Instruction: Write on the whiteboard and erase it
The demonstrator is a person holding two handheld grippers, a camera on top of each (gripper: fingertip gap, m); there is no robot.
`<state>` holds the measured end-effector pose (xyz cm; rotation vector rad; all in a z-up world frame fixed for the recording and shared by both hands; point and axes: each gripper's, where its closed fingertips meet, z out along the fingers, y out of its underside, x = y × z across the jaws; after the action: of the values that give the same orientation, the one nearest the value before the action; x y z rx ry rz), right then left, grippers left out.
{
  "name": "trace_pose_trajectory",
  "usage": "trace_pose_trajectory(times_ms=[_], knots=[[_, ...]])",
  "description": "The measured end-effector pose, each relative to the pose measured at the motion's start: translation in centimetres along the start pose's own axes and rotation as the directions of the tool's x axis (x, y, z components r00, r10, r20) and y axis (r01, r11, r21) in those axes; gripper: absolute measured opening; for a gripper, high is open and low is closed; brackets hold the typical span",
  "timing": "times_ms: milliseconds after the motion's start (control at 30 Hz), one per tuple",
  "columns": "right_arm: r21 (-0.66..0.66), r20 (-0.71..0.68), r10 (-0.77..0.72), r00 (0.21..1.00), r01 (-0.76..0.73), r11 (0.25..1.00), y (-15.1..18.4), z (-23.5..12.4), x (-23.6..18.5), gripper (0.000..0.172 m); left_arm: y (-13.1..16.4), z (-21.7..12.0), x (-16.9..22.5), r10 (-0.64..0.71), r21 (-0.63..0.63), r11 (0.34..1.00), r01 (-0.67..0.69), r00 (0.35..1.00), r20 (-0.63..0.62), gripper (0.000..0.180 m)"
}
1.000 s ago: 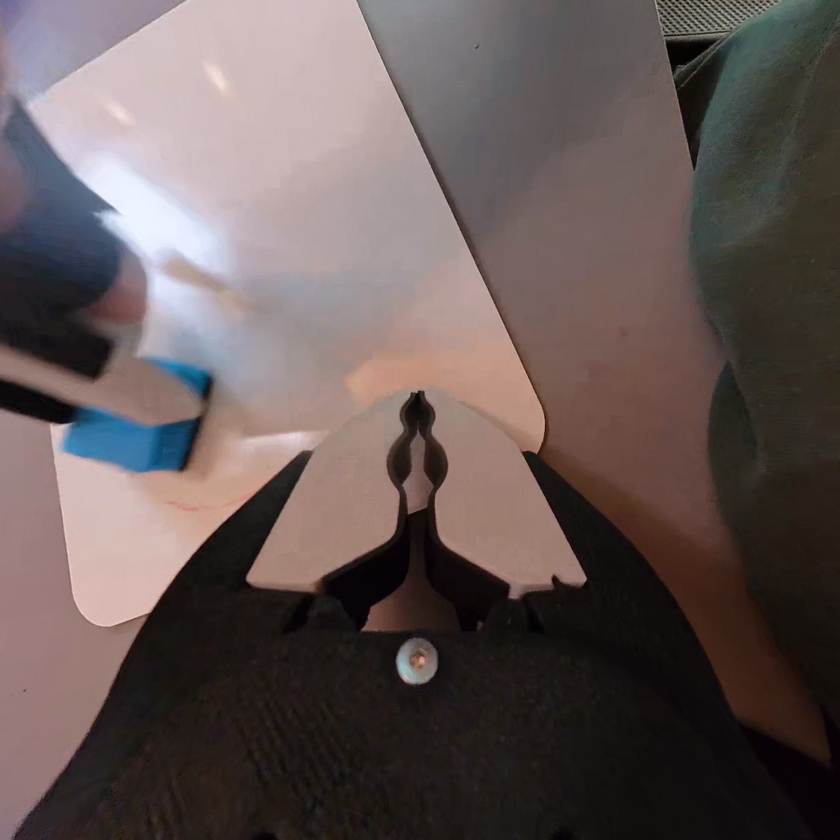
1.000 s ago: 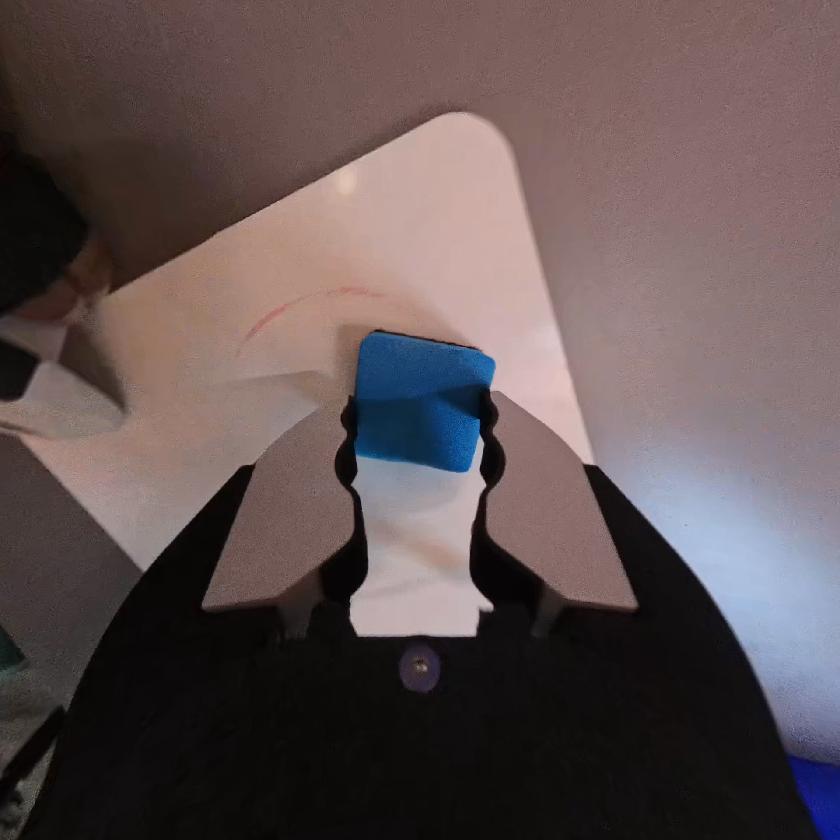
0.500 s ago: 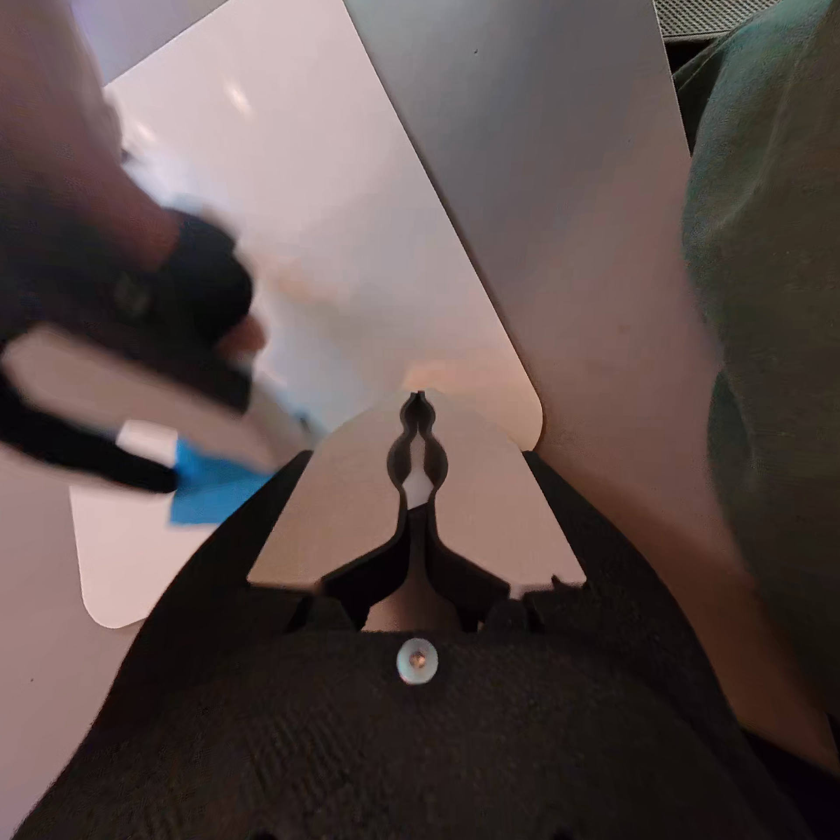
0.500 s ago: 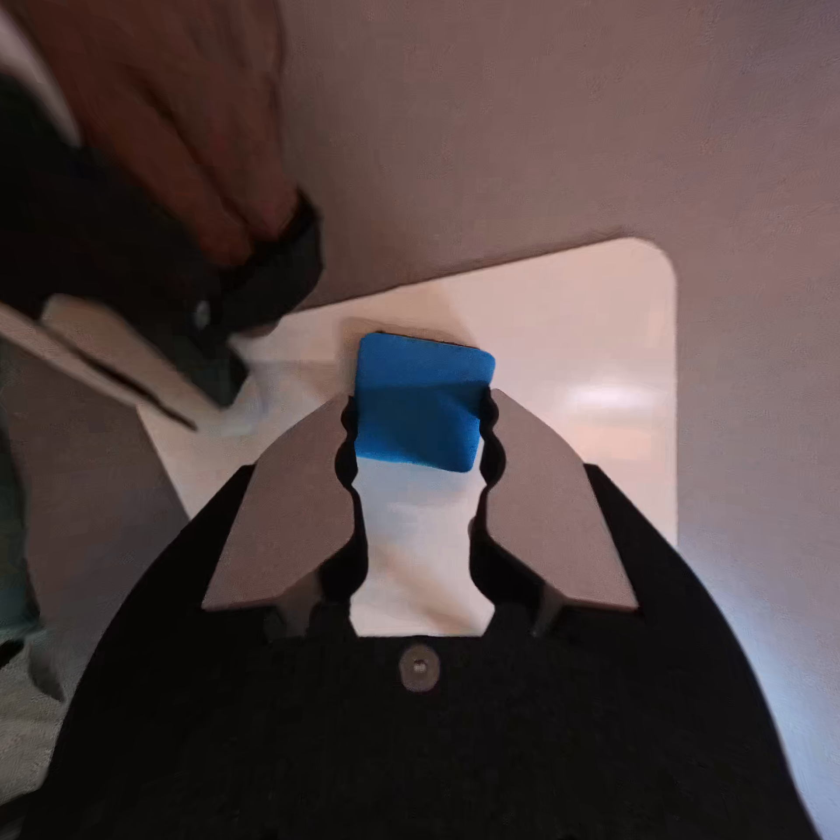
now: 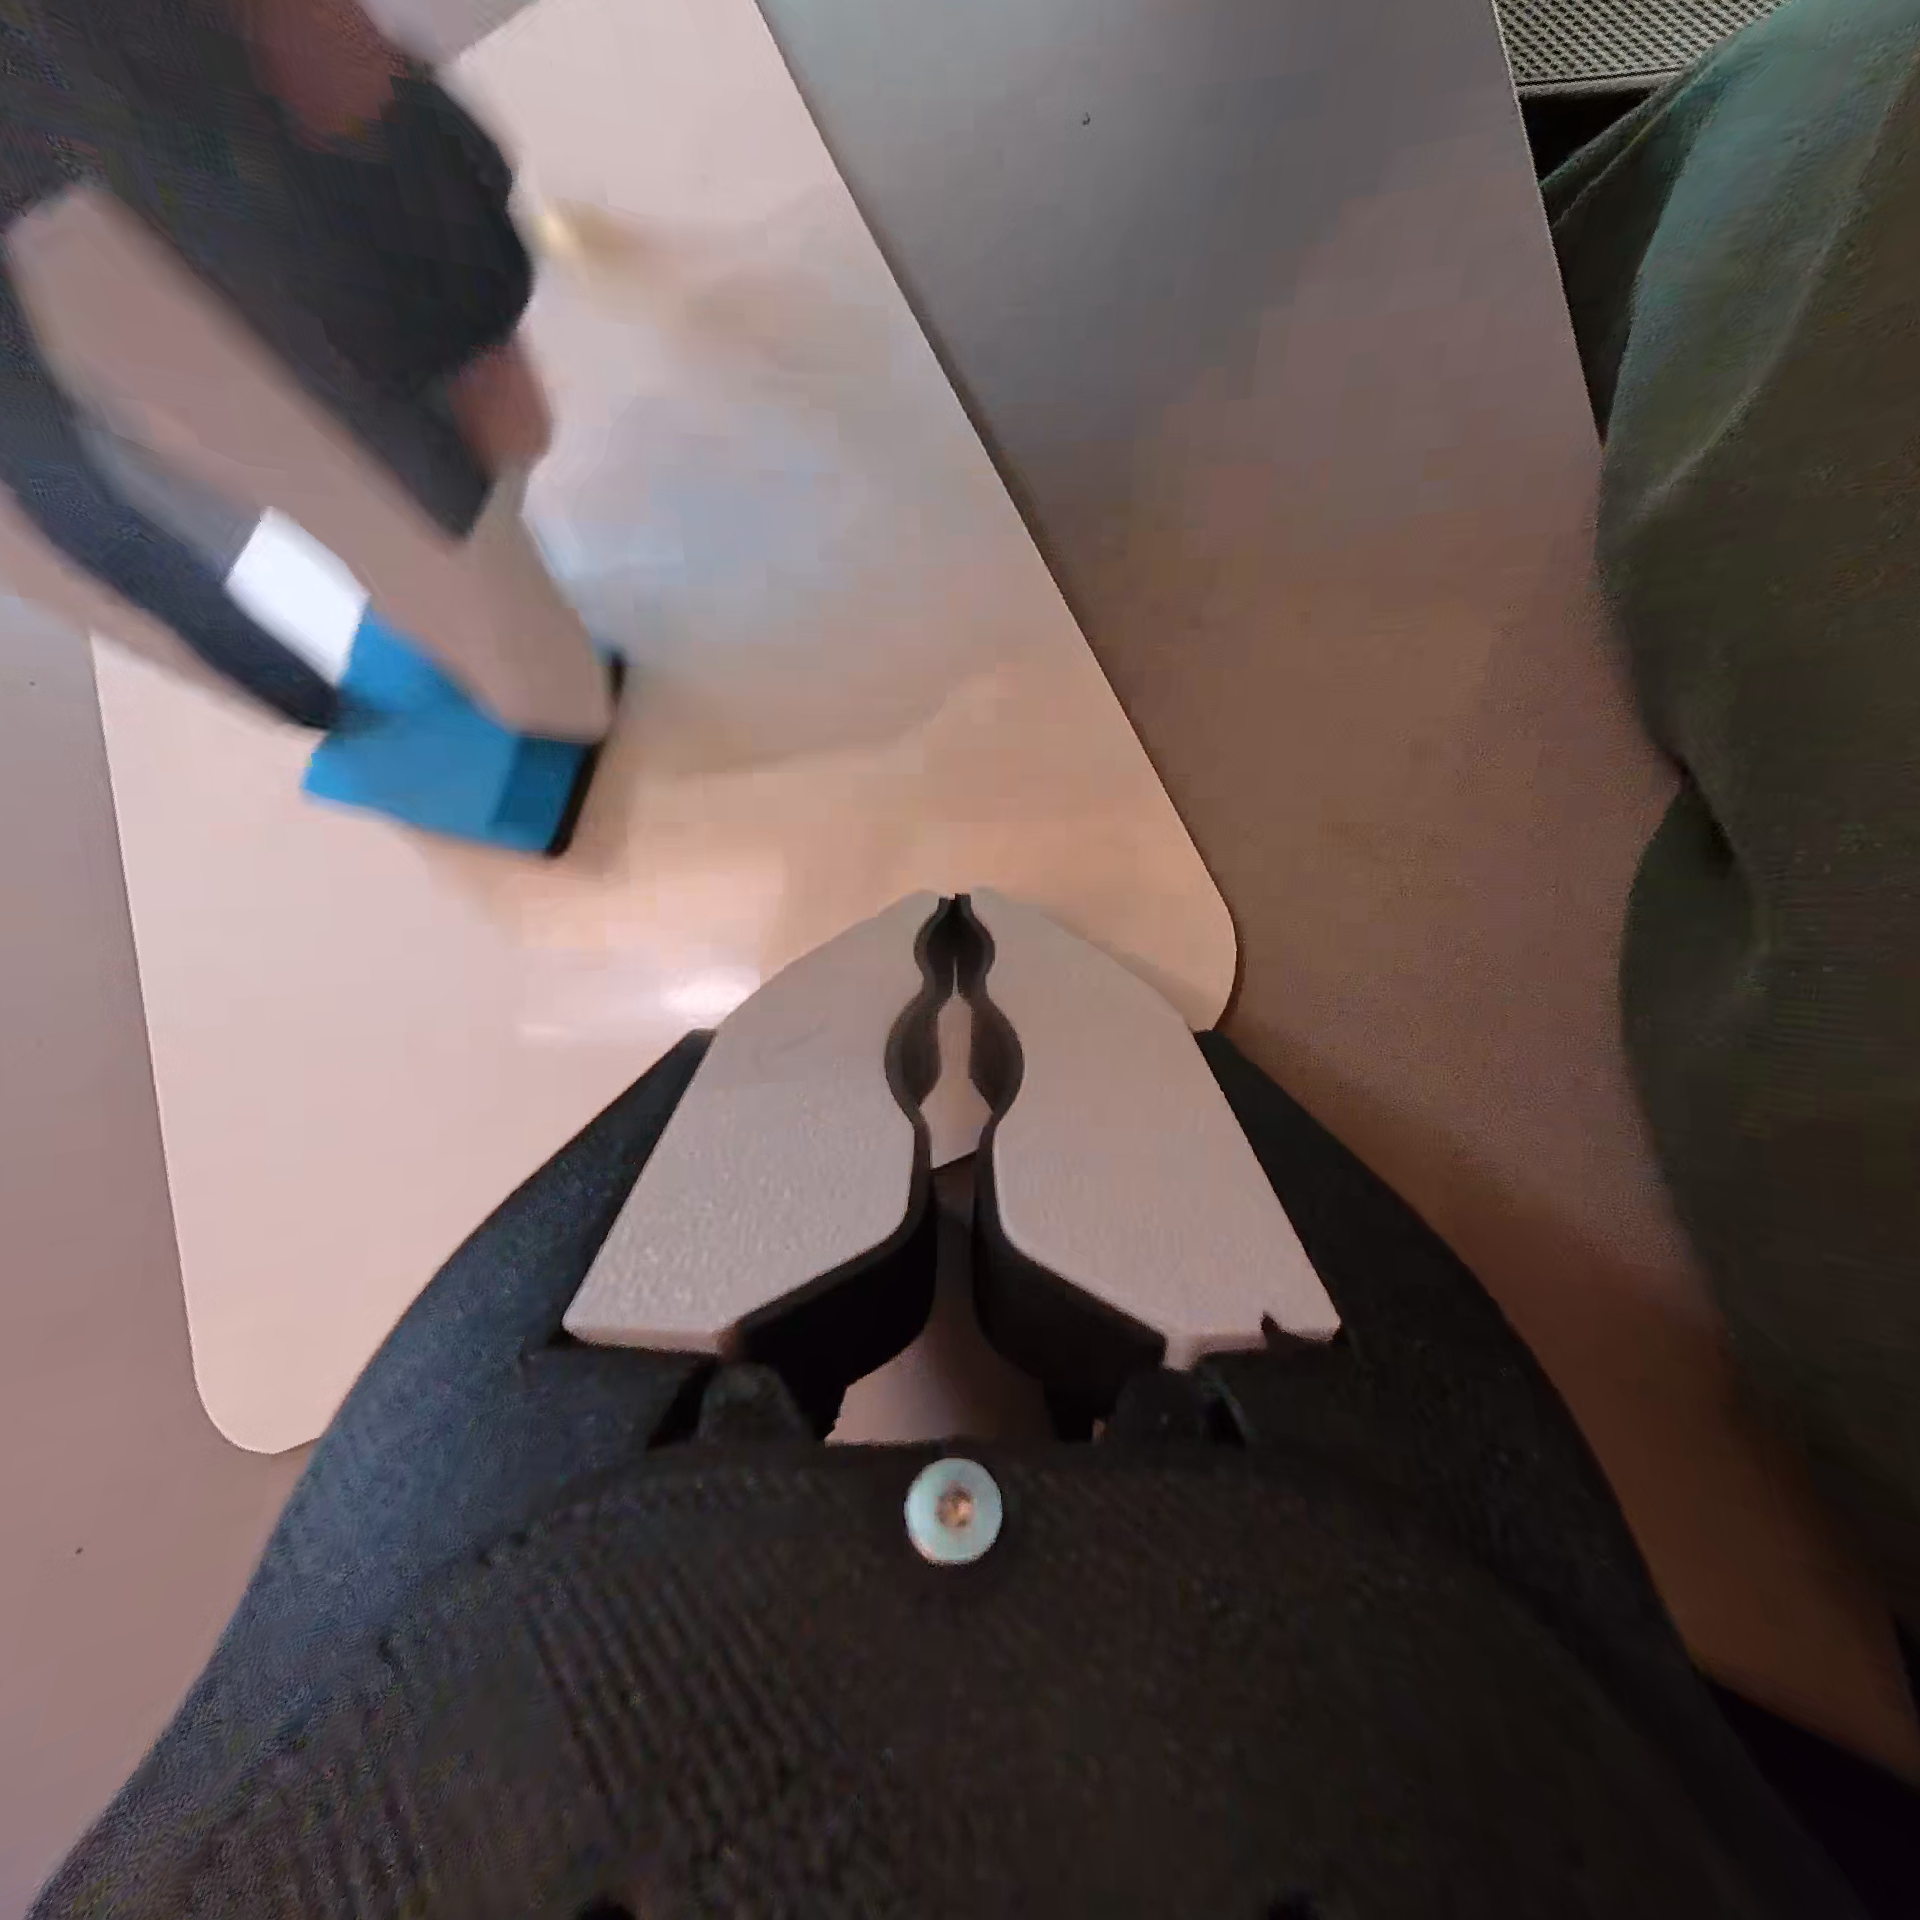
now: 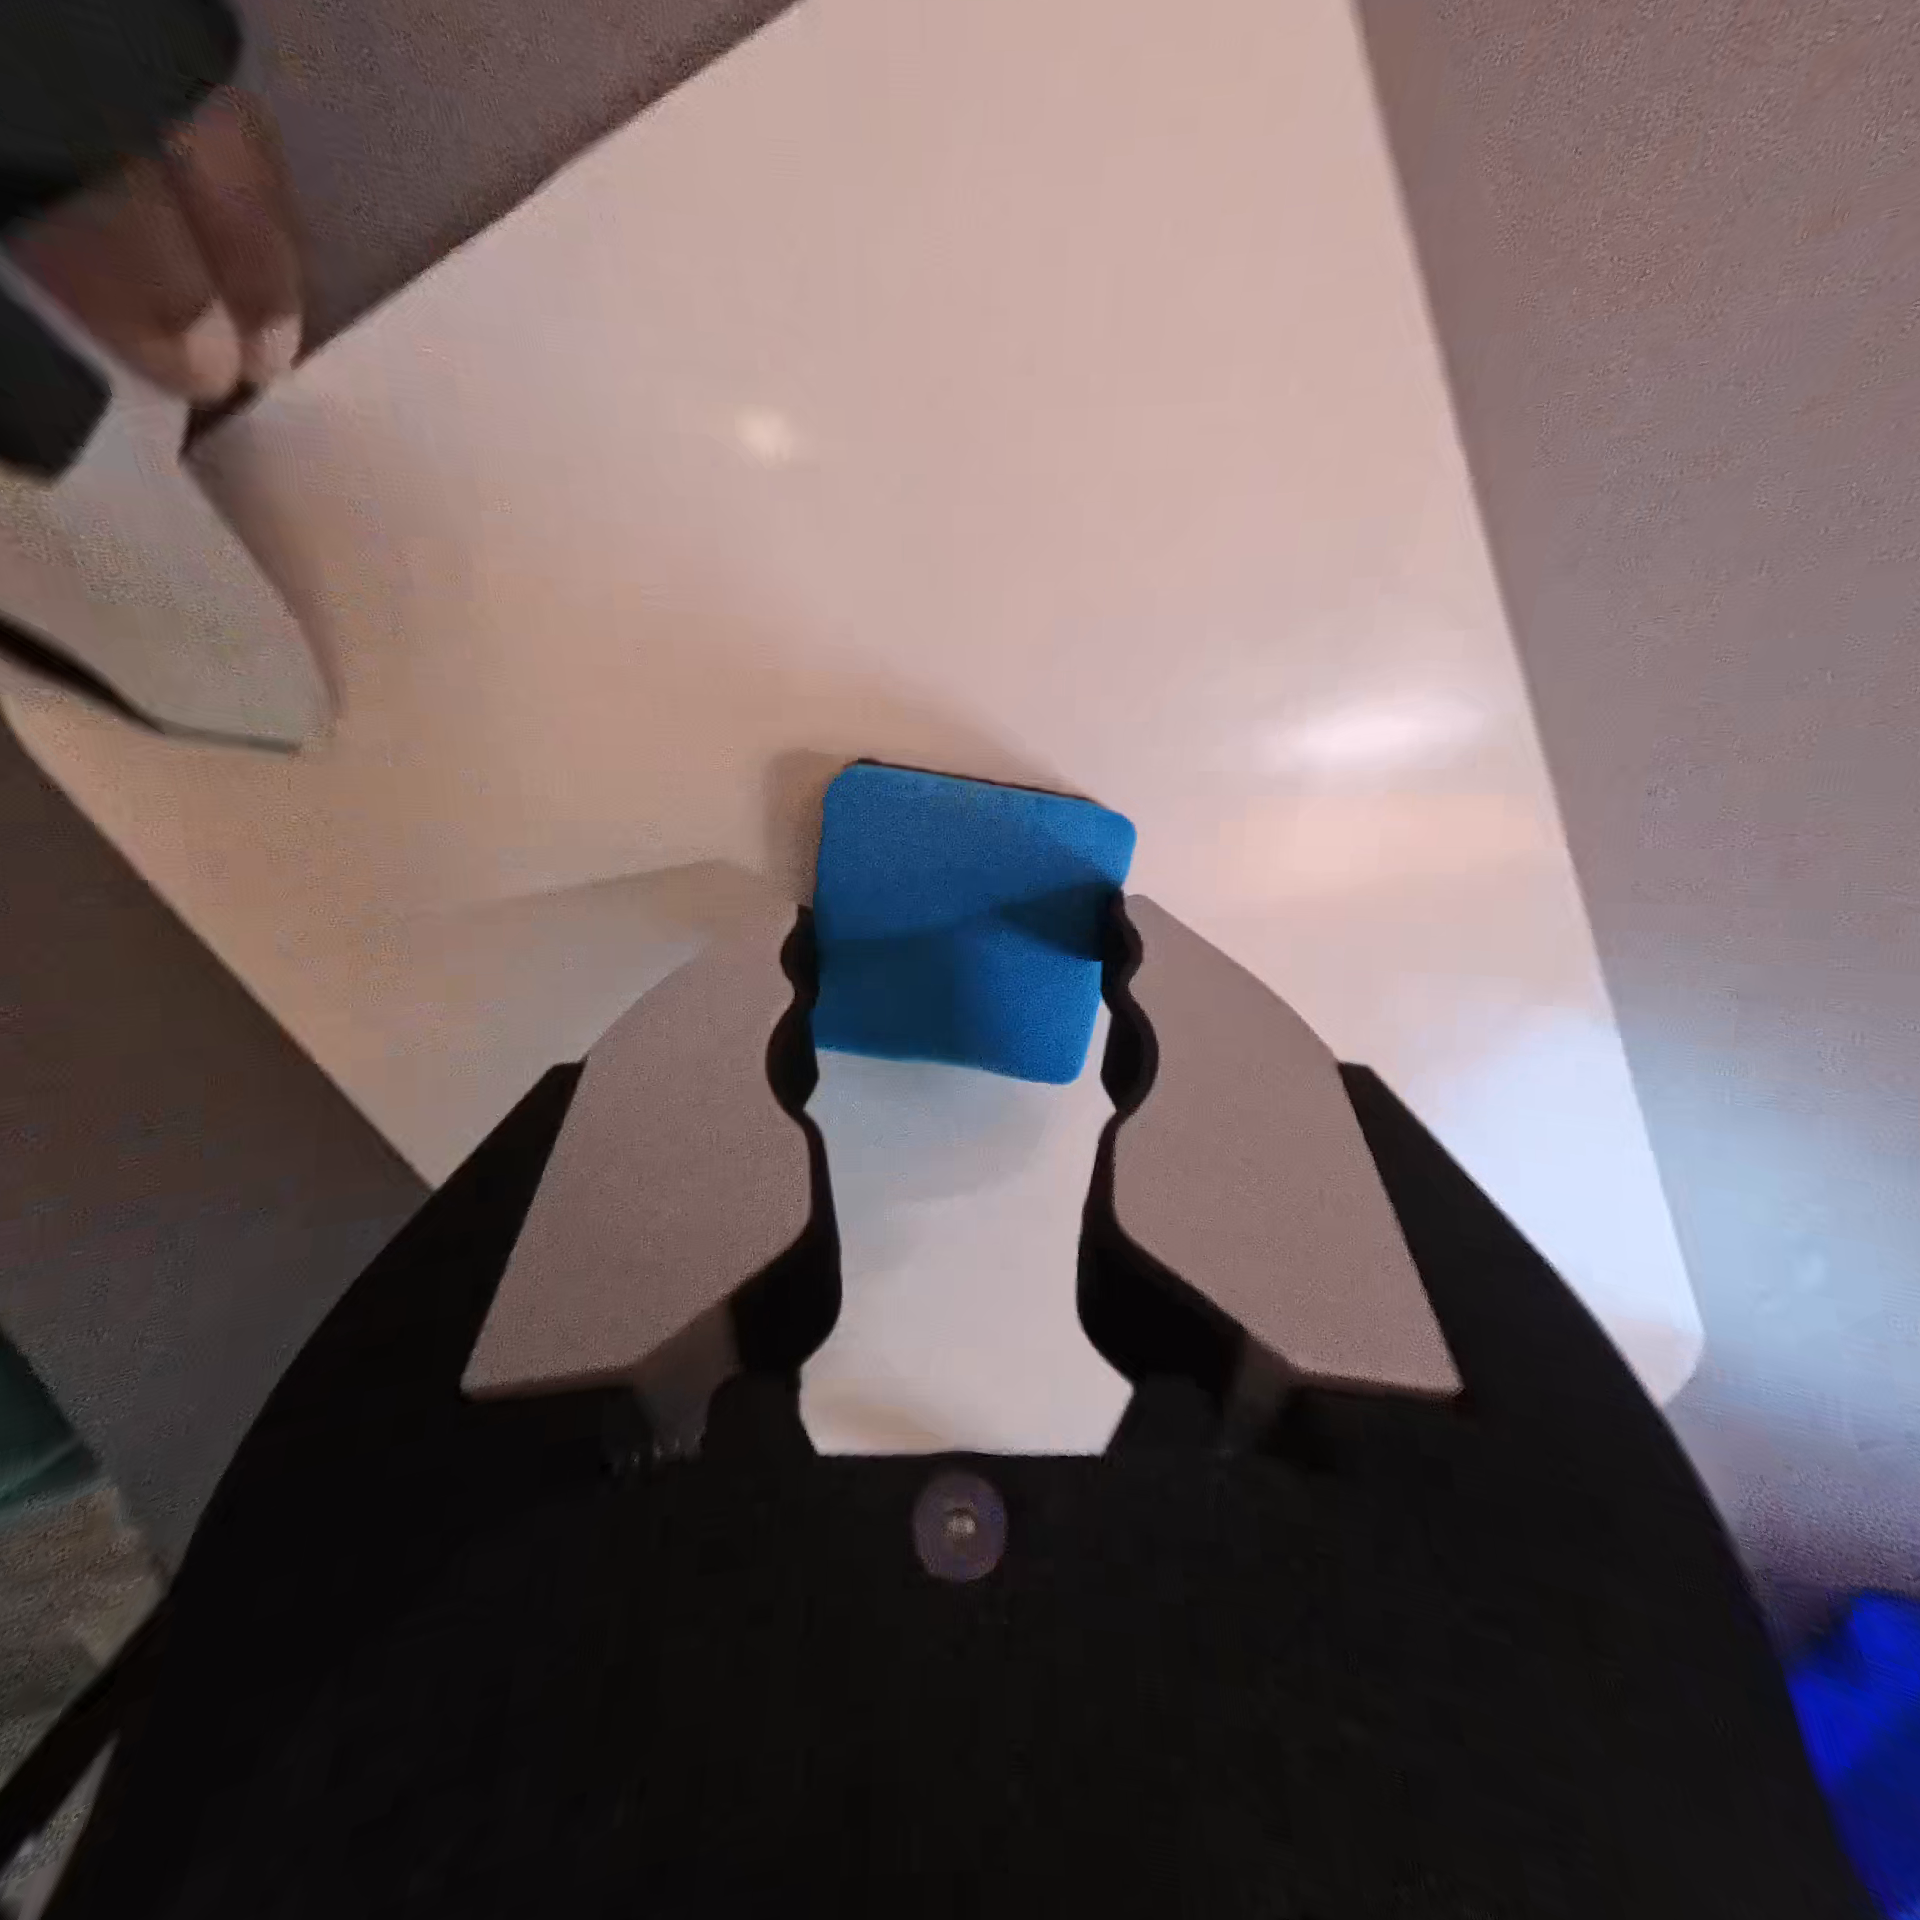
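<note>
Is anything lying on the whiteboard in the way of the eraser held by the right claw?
Nothing visible does. The eraser, clamped in the right claw, sits on the whiteboard, whose surface around it is bare. The shut left claw rests only at the board's near corner, apart from the eraser.

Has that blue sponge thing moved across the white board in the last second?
Yes. In the left wrist view the blue eraser, clamped in the right gripper, has slid along the whiteboard from near its left edge toward the middle, closer to the shut left gripper.
</note>
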<state>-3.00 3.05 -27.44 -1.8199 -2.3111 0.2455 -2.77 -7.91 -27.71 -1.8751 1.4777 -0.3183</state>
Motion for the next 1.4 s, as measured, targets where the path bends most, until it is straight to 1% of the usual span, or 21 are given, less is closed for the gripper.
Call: trace_pose_trajectory(times_ms=[33,100,167,200,233,300,333,400,433,500,567,700,767,833,900,967,1067,1167,1233,1333,1400], knots=[[0.039,-0.009,0.005,1.000,-0.005,0.999,-1.4,0.4,0.1,0.053,0.0,0.0,0.0,0.001,0.001,1.000,-0.001,1.000,0.002,0.001],[0.058,-0.028,-0.121,0.992,0.122,0.991,-2.7,0.8,-2.4,0.054,0.1,-0.1,0.1,0.001,0.007,1.000,-0.001,1.000,0.002,0.001],[0.028,0.051,-0.185,0.981,0.184,0.983,-1.4,0.3,-6.4,0.054,0.2,-0.2,0.2,0.004,0.021,1.000,-0.004,1.000,-0.004,0.001],[0.006,0.067,-0.217,0.974,0.217,0.976,-0.1,-0.1,-7.5,0.054,0.2,-0.3,0.2,0.006,0.025,1.000,-0.006,1.000,-0.005,0.001],[-0.023,0.057,-0.224,0.973,0.225,0.974,1.2,-0.4,-7.1,0.054,0.2,-0.3,0.2,0.009,0.024,1.000,-0.009,1.000,-0.005,0.001],[-0.111,-0.035,-0.118,0.992,0.113,0.987,3.5,-0.7,-2.4,0.054,0.1,-0.3,0.2,0.015,0.018,1.000,-0.015,1.000,-0.002,0.001],[-0.100,-0.060,-0.035,0.998,0.029,0.995,3.7,-0.6,0.1,0.054,0.1,-0.3,0.3,0.017,0.017,1.000,-0.017,1.000,0.001,0.001],[0.014,-0.057,0.136,0.989,-0.136,0.991,1.8,0.0,2.7,0.054,0.2,-0.3,0.3,0.018,0.014,1.000,-0.018,1.000,0.005,0.000],[0.047,-0.053,0.111,0.992,-0.108,0.993,0.7,0.2,2.1,0.054,0.2,-0.3,0.3,0.014,0.015,1.000,-0.014,1.000,0.001,0.000],[0.064,0.002,-0.028,1.000,0.028,0.998,-0.6,0.3,-1.7,0.054,0.2,-0.3,0.3,0.002,0.019,1.000,-0.001,1.000,-0.012,0.001],[0.050,0.072,-0.050,0.996,0.046,0.998,0.2,-0.2,-4.4,0.054,0.2,-0.3,0.2,-0.005,0.020,1.000,0.005,1.000,-0.021,0.001],[0.080,0.037,0.037,0.999,-0.040,0.996,3.0,-0.8,-2.0,0.054,0.2,-0.3,0.3,0.002,0.021,1.000,-0.002,1.000,-0.014,0.000],[0.129,0.059,0.094,0.994,-0.101,0.987,3.4,-0.9,-1.3,0.054,0.2,-0.4,0.3,-0.001,0.023,1.000,0.001,1.000,-0.015,0.000],[0.156,0.073,0.100,0.992,-0.110,0.982,3.7,-1.0,-1.2,0.054,0.2,-0.4,0.3,-0.008,0.025,1.000,0.009,1.000,-0.018,0.000],[0.109,0.065,0.099,0.993,-0.106,0.988,5.0,-1.2,-0.8,0.054,0.2,-0.3,0.3,-0.009,0.024,1.000,0.009,1.000,-0.017,0.000],[0.053,-0.005,0.101,0.995,-0.100,0.994,7.3,-1.6,1.4,0.054,0.2,-0.3,0.3,-0.007,0.023,1.000,0.007,1.000,-0.015,0.000],[-0.007,-0.095,0.283,0.954,-0.285,0.959,12.0,-2.4,7.3,0.054,0.2,-0.4,0.3,-0.001,0.020,1.000,0.002,1.000,-0.014,0.000],[0.055,-0.158,0.449,0.880,-0.446,0.893,14.8,-2.7,13.4,0.054,0.2,-0.4,0.3,0.005,0.021,1.000,-0.004,1.000,-0.013,0.000],[0.134,-0.134,0.537,0.833,-0.522,0.842,14.1,-2.4,15.9,0.054,0.2,-0.4,0.3,0.003,0.022,1.000,-0.003,1.000,-0.017,0.000],[0.185,-0.200,0.493,0.847,-0.461,0.868,11.1,-1.6,17.8,0.054,0.3,-0.5,0.5,-0.008,0.023,1.000,0.009,0.999,-0.035,0.000],[0.183,-0.192,0.469,0.862,-0.438,0.880,8.7,-1.0,18.0,0.054,0.3,-0.5,0.5,-0.005,0.023,1.000,0.006,0.999,-0.034,0.000]])
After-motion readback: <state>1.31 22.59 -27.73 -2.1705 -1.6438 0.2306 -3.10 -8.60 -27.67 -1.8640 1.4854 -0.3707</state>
